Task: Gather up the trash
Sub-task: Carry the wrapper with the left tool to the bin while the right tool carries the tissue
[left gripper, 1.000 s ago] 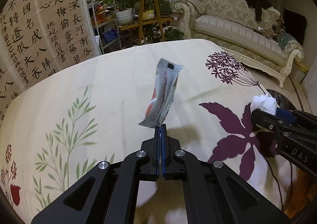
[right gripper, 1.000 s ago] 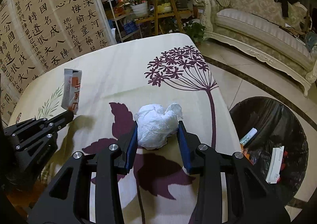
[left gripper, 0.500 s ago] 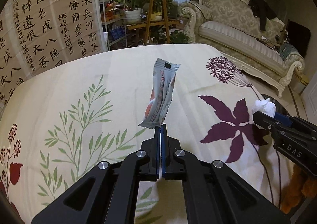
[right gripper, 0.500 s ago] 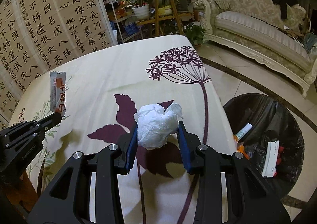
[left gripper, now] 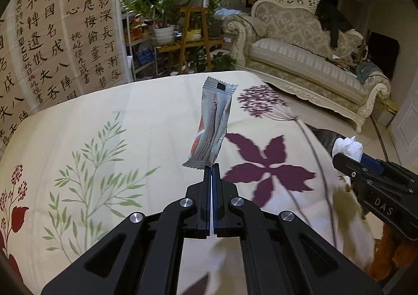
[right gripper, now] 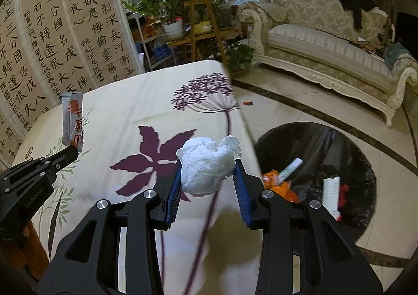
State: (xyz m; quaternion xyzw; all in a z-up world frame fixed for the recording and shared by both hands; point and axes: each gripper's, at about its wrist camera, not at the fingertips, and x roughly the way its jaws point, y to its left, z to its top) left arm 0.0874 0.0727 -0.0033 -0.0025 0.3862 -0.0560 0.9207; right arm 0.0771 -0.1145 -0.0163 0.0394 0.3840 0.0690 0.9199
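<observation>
**Both pieces held, bin at three o'clock**

Our right gripper [right gripper: 208, 174] clamps the crumpled tissue [right gripper: 206, 165]; our left gripper [left gripper: 212, 168], fully closed, pinches the upright snack wrapper [left gripper: 213, 125] by its bottom edge. Above the table [right gripper: 125, 112], the trash bin [right gripper: 326, 154] lies nearer our right.

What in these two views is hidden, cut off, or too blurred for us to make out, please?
- Bin: near rim hidden by the right gripper in the right wrist view; almost wholly behind the table in the left view.
- Wrapper: print too small to read.
- Tissue: underside hidden by the fingers.
</observation>
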